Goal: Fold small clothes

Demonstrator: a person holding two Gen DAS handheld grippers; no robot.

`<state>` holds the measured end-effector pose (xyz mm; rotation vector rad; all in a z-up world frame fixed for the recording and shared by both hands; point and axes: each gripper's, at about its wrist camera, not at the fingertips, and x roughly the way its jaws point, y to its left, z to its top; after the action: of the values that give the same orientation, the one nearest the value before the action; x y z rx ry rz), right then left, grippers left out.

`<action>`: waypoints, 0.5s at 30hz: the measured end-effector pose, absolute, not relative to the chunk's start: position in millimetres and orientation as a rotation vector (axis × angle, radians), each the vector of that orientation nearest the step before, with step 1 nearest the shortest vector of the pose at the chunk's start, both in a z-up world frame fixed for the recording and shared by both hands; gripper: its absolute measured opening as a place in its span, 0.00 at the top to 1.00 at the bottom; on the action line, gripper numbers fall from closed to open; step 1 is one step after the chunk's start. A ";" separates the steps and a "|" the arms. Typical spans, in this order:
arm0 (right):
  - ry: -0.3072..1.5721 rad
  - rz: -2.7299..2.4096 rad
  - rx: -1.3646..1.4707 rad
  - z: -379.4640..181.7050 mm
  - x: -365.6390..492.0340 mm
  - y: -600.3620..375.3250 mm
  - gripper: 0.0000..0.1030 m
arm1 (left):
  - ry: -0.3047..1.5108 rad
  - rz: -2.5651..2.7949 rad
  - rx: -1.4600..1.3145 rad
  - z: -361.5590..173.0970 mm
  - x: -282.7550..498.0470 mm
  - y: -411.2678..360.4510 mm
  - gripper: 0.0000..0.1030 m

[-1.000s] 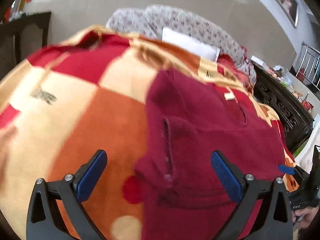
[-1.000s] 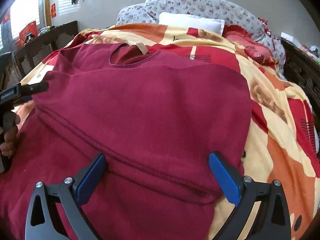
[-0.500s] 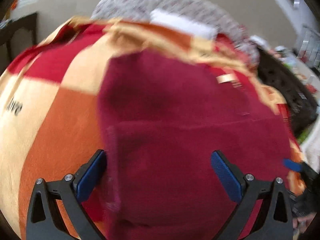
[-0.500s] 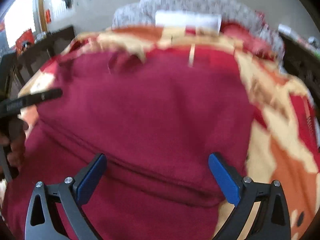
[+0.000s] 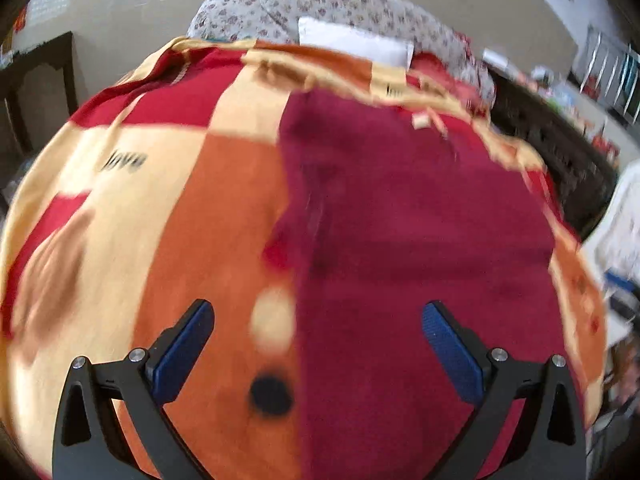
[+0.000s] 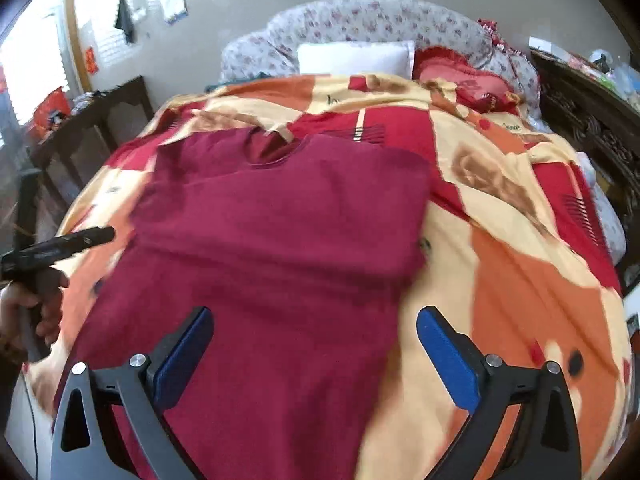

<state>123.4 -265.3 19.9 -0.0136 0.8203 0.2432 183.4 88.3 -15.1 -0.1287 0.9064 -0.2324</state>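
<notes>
Step in hand, as judged: between folds. The shirt (image 6: 280,240) lies on the blanket (image 6: 520,280), its sides apparently turned in already, and neither claw holds it.

Right wrist view, left to right:
- Dark bed rail (image 6: 100,120), upper left, with clutter on it.
- Left claw (image 6: 94,235), left edge, seen side-on and gripped by a hand (image 6: 24,312). It sits beside the shirt's left edge. Its spread cannot be told here.
- Shirt, maroon, centre. Collar lies toward the top of the frame, hem toward the bottom. A fold line crosses the middle.
- Right claw (image 6: 314,350), bottom centre, spread wide and empty. It is poised over the shirt's lower right edge.
- Blanket, orange, cream and red, fills the right half.
- White pillow (image 6: 356,58) and red cushion (image 6: 464,80), top centre to right.
- Carved dark bed frame (image 6: 592,128), far right.

Left wrist view, left to right (blurred):
- Blanket, with "love" printed at mid left.
- Left claw (image 5: 318,346), bottom centre, spread wide and empty, straddling the shirt's left edge.
- Shirt (image 5: 420,260), right half of the frame.

Next move, as judged: each claw closes on a hem corner, and the lower half is carried up toward the collar.

In the way: nothing lies on the shirt. The blanket is soft, so a claw could pinch it together with the hem.
</notes>
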 end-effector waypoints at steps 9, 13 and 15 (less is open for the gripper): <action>0.758 0.214 0.133 1.4 -25.5 -294.2 0.00 | 0.889 -0.315 -0.064 -24.7 61.1 79.2 0.00; 0.739 0.204 0.121 -23.4 -67.4 -283.2 0.08 | 0.877 -0.353 -0.104 -30.8 26.7 88.6 0.00; 0.729 0.212 0.099 -31.8 -82.6 -274.8 0.16 | 0.872 -0.370 -0.113 -32.3 7.5 90.6 0.00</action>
<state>-82.6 -274.8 -31.8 0.0986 0.7288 0.2120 7.5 90.6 -32.3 -0.1126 0.8717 -0.3696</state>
